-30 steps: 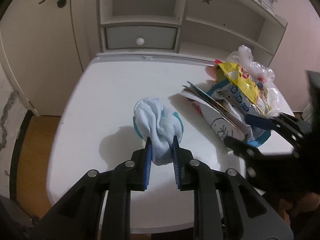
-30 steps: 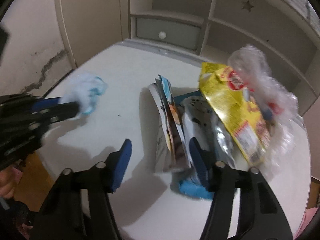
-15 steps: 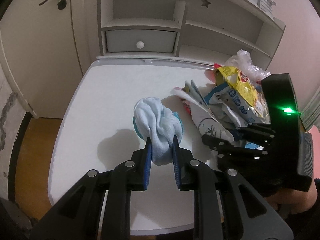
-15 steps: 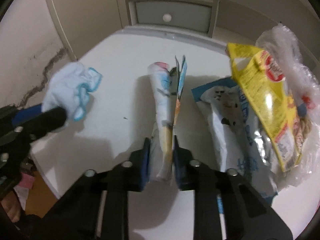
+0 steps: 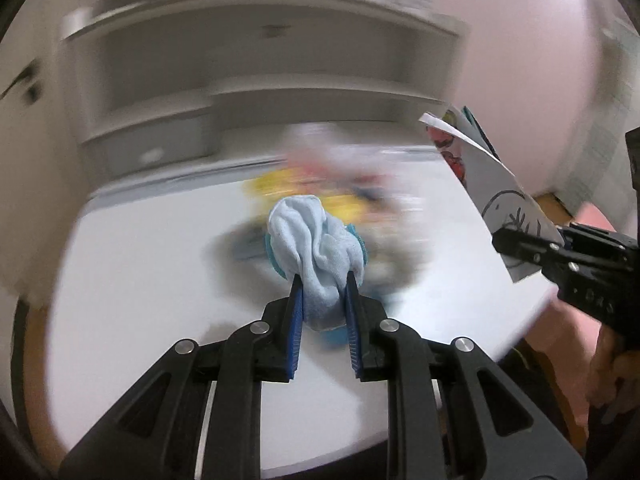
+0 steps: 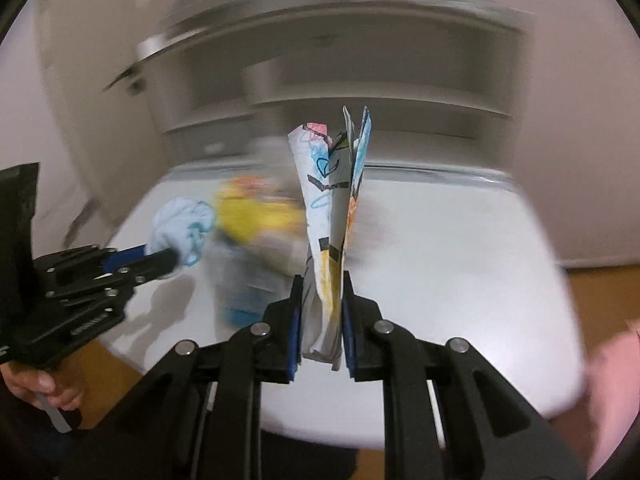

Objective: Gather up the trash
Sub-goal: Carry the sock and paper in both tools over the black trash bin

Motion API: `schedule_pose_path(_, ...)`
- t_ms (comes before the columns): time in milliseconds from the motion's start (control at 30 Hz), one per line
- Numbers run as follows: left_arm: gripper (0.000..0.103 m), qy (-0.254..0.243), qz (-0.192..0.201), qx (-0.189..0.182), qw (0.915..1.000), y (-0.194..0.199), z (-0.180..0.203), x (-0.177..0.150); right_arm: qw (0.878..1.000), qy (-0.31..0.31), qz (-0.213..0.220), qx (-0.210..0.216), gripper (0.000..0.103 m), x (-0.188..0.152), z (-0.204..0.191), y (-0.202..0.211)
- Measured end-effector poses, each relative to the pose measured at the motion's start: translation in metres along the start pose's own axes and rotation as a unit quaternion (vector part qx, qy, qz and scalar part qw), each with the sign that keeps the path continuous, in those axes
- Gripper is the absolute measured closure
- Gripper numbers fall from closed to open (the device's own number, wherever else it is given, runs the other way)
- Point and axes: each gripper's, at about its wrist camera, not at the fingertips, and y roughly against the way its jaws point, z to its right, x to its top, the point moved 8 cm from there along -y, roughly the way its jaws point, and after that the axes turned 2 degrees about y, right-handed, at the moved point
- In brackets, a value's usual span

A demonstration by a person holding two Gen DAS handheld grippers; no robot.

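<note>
Now both jaws clamp loot, left gripper [image 5: 323,300] on cloth [image 5: 316,240], right gripper [image 6: 321,312] on paper [image 6: 332,208], whose loose sheets could slip out mid-swing.

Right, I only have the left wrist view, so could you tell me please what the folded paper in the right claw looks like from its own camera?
Observer: The folded crayon-coloured paper drawing stands upright, pinched at its lower end in the right claw.
Operator: Is any colour visible on it?
Observer: Yes, blue, pink, orange and yellow scribbles with black outlines.
Operator: And is my left claw visible there?
Observer: Yes, the left claw appears at the left, gripping the crumpled light blue cloth above the white table.
</note>
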Motion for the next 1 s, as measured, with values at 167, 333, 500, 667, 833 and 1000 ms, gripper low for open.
schedule_pose_path(167,0.085,-0.078,-0.007,-0.093,0.9926,-0.028,0.130,0.002,0.987,-0.119,-0.004,-0.108,0.085,-0.064,0.148,0.051)
schedule_pose_path(333,0.084,-0.154,-0.045,-0.193,0.9680,-0.063,0.278,-0.030,0.955,-0.223,-0.028,-0.195,0.085,-0.161,0.263,0.098)
schedule_pose_path(500,0.084,-0.216,-0.098,-0.257,0.9369,-0.103,0.395,-0.089,0.921,-0.317,-0.061,-0.219,0.085,-0.262,0.333,0.113)
schedule_pose_path(667,0.084,-0.255,-0.156,-0.276,0.9134,-0.142,0.452,-0.152,0.894,-0.382,-0.100,-0.211,0.085,-0.357,0.369,0.111)
schedule_pose_path(833,0.084,-0.277,-0.191,-0.273,0.9013,-0.172,0.477,-0.192,0.877,-0.415,-0.135,-0.199,0.085,-0.411,0.374,0.087)
schedule_pose_path(1000,0.084,-0.286,-0.211,-0.270,0.8947,-0.196,0.492,-0.207,0.872,-0.432,-0.142,-0.184,0.084,-0.432,0.374,0.081)
